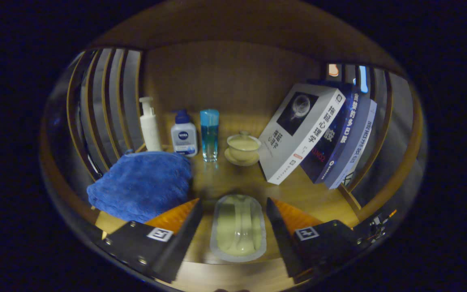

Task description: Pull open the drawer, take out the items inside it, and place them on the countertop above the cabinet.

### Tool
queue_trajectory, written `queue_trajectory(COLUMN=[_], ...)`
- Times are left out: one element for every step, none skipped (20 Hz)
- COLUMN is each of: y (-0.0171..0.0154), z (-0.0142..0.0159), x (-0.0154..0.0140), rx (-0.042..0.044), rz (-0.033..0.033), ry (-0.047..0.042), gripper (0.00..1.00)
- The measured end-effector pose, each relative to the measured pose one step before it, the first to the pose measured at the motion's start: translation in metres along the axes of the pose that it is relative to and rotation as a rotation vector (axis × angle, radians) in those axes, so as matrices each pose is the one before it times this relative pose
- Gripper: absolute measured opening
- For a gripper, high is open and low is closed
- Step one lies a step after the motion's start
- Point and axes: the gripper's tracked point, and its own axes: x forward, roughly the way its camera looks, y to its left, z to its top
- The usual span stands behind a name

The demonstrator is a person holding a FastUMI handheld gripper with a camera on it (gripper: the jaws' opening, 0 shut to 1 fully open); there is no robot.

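The pale green pouch (238, 228) lies flat on the wooden bench (233, 178), between your fingers (189, 227), which stand wide apart and touch nothing. Its long axis runs straight ahead along the fingers, far end toward the lidded cup (243, 148). This looks like the placing step: the item sits on the top, seemingly just set down. Next, you'd back out cleanly without dragging it and go for whatever the drawer holds. The blue towel (140, 184) sits just beside your left finger; three bottles (184, 138) stand beyond, and leaning books (318, 136) sit ahead right.
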Motion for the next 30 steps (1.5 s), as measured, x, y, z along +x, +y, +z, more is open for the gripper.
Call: queue_trajectory(y=[0.00112, 0.00292, 0.00064, 0.00002, -0.00057, -0.00210, -0.00167, -0.00089, -0.00106, -0.00267, -0.00132, -0.00023, -0.00023, -0.00092, -0.00160, -0.00108, -0.00285, -0.00238, -0.00153, -0.00106, -0.00037, -0.00122, -0.00022, 0.00075, 0.00045, 0.00465, 0.00071, 0.00052, 0.00156, 0.00450], z=[0.00824, 0.00721, 0.00781, 0.00733, 0.00600, 0.00524, 0.00457, 0.00479, 0.00286, 0.00288, 0.00177, 0.00248, 0.00194, 0.00100, -0.00117, -0.00168, -0.00152, -0.00189, -0.00232, -0.00306, -0.00375, -0.00269, -0.00404, -0.00476, -0.00299, -0.00473, -0.00612, -0.00681, -0.00732, -0.00455], x=[-0.00684, -0.00925, -0.00813, -0.00815, -0.00890, -0.00951, -0.00940, -0.01019, -0.01058, -0.01107, -0.01185, -0.01169, -0.01231, -0.01201, -0.01324, -0.01166, -0.01129, -0.01086, -0.01031, -0.01037, -0.00958, -0.00841, -0.00824, -0.00813, -0.01007, -0.00850, -0.00887, -0.00888, -0.00603, -0.00593], rx=[0.01156, 0.00898, 0.00820, 0.00751, 0.00666, 0.00269, -0.00087, -0.00069, -0.00192, -0.00482, -0.00603, -0.00417, -0.00201, 0.00125, 0.00289, 0.00500, -0.00087, -0.00208, 0.00244, 0.00642, 0.00339, -0.00121, -0.00191, 0.00262, 0.00578, 0.00606, 0.00541, 0.00549, 0.00670, 0.00327], rz=[0.01070, 0.01261, 0.00907, 0.00338, 0.00015, -0.00589, -0.00654, -0.00390, -0.00685, -0.00985, -0.00448, 0.00042, 0.00309, -0.00068, -0.00372, -0.00311, -0.00700, -0.00917, -0.00618, -0.00449, -0.00310, -0.00224, -0.00019, 0.00595, 0.01590, 0.01913, 0.00851, 0.00599, 0.01089, 0.02202], ry=[-0.02534, -0.02827, -0.03046, -0.02847, -0.02254, -0.01777, -0.01665, -0.01669, -0.01585, -0.01504, -0.01453, -0.02466, -0.02704, -0.02523, -0.01777, -0.00861, -0.00859, -0.00899, -0.00573, -0.00163, -0.00107, -0.00184, -0.00432, -0.00501, -0.00807, -0.01087, -0.00883, -0.00048, 0.00078, -0.00048], gripper=[1.00, 1.00, 0.98, 0.98, 0.98, 0.98, 0.98, 0.98, 0.98, 0.98, 0.98, 0.98, 0.98, 0.98, 0.98, 0.98, 0.98, 0.98, 0.98, 0.98, 0.98, 0.98, 0.98, 0.98, 0.98, 0.98, 0.98, 0.98, 0.98, 0.98])
